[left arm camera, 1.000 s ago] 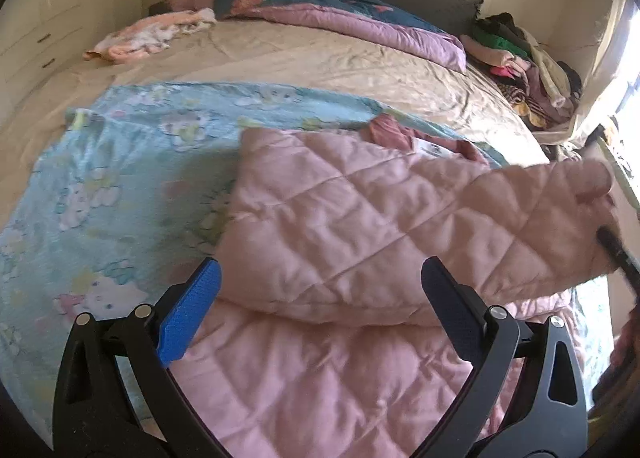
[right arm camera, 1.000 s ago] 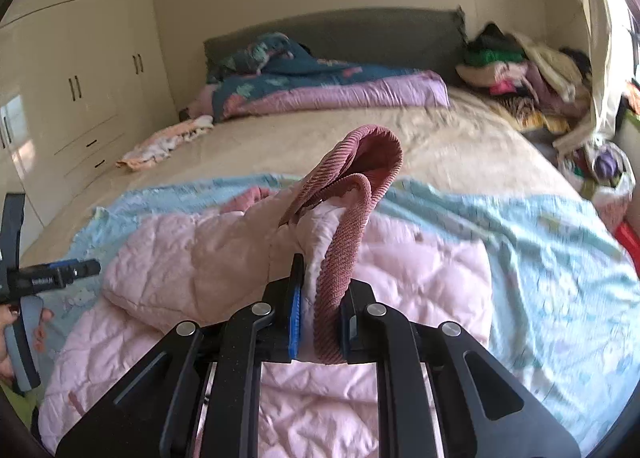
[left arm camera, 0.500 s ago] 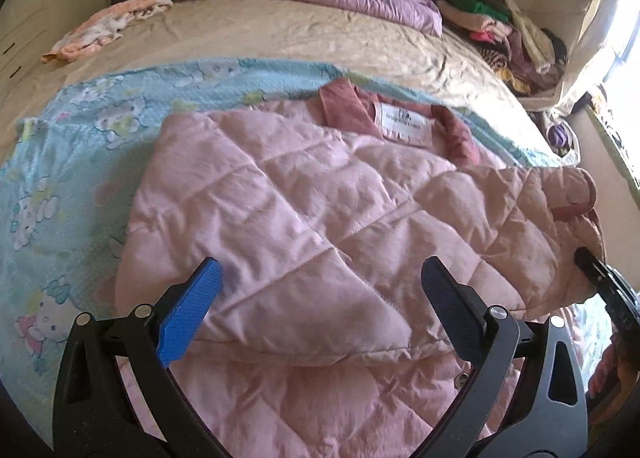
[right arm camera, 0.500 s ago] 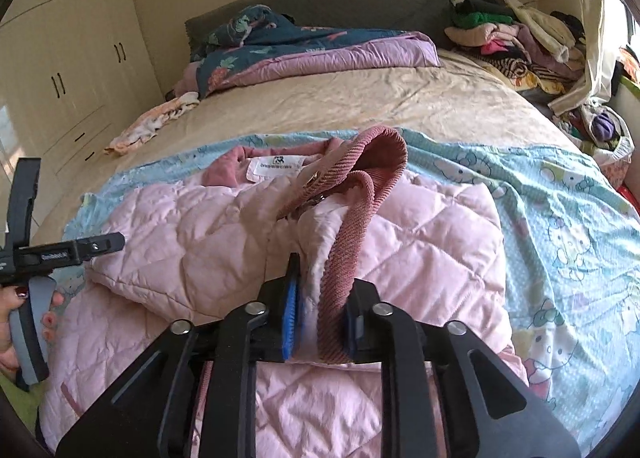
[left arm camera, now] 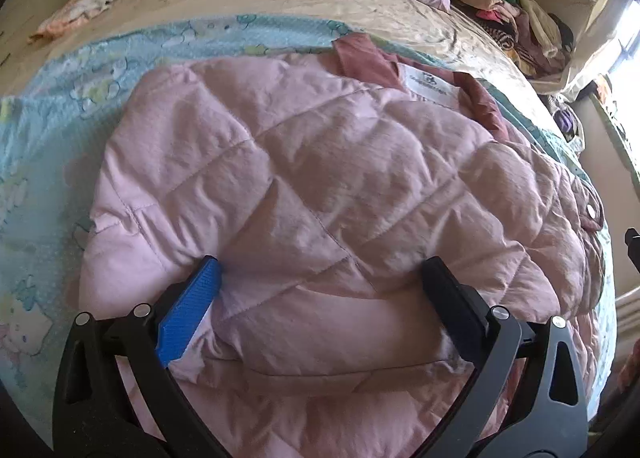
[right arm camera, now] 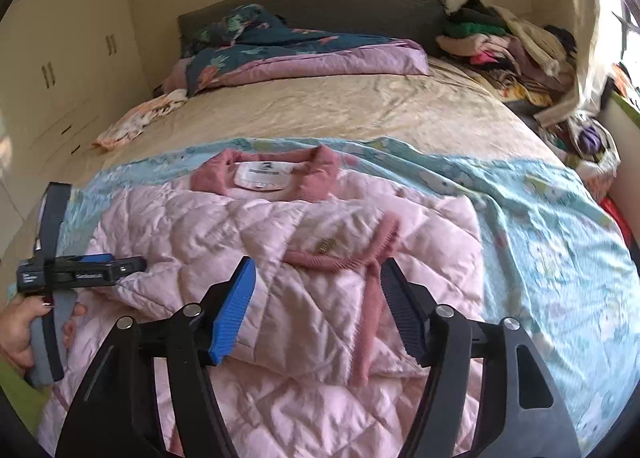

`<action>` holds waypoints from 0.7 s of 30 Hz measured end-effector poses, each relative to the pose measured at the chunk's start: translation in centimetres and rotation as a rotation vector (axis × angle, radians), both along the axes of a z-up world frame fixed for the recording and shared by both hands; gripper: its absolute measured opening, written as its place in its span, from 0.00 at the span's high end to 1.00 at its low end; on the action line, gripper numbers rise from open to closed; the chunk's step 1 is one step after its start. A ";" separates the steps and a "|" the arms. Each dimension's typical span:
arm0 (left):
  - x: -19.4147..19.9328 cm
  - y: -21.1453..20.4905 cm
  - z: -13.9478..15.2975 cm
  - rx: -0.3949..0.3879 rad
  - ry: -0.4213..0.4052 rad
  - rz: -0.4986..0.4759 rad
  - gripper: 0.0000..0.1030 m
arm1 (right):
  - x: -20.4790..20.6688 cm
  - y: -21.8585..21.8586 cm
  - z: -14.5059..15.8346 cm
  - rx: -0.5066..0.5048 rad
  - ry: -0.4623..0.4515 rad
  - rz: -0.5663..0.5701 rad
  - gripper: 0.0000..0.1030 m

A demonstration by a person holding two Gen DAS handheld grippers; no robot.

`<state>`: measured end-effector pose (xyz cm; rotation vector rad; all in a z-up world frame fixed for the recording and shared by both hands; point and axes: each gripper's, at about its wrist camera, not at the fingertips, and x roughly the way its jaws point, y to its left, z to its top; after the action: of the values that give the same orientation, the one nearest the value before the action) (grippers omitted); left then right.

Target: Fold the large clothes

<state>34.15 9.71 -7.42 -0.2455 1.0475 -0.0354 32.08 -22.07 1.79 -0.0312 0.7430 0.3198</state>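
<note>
A pink quilted jacket [right arm camera: 304, 258] lies spread on the bed [right arm camera: 360, 110], on top of a light blue cartoon-print sheet [right arm camera: 540, 226] that covers the near half of the mattress. Its darker pink ribbed collar [right arm camera: 280, 178], with a white label inside, points toward the headboard. One sleeve is folded across the body, and its ribbed cuff [right arm camera: 360, 258] rests on the quilting just ahead of the right gripper [right arm camera: 318, 294].

The right gripper's jaws have just been opening; they now stand wide apart, and the cuff they were pinching lies loose on the jacket, with the jacket's ribbed trim running between the fingers but not pressed by either pad.

The left gripper [left arm camera: 320, 282] is low over the jacket, its jaws spread wide, and its blue pad and black pad look as if they touch the puffy fabric at either side without clamping it. In the right wrist view that gripper [right arm camera: 80, 270] appears at the left edge of the jacket, held by a hand [right arm camera: 24, 322].

Farther up the bed sit a rumpled dark floral and lilac quilt [right arm camera: 304, 54], a small pale garment [right arm camera: 140, 118] near the left edge, and a heap of mixed clothes [right arm camera: 508, 46] at the right by the window. Cream wardrobes [right arm camera: 68, 58] line the left wall.
</note>
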 end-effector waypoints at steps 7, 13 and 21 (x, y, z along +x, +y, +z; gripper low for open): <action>0.4 0.5 -0.8 -0.019 0.004 -0.009 0.08 | 2.2 5.3 -0.4 -0.061 0.033 0.113 0.34; 0.2 0.6 -0.9 -0.021 -0.013 -0.019 0.08 | 4.8 8.4 -3.0 -0.107 0.128 0.131 0.34; 0.1 0.3 -0.7 0.011 -0.028 -0.026 0.08 | 6.7 9.2 -7.8 -0.143 0.230 0.089 0.23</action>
<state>34.29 10.02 -8.14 -0.2215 1.0229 -0.0562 38.79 -12.85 -6.05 -0.1647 0.9938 0.3584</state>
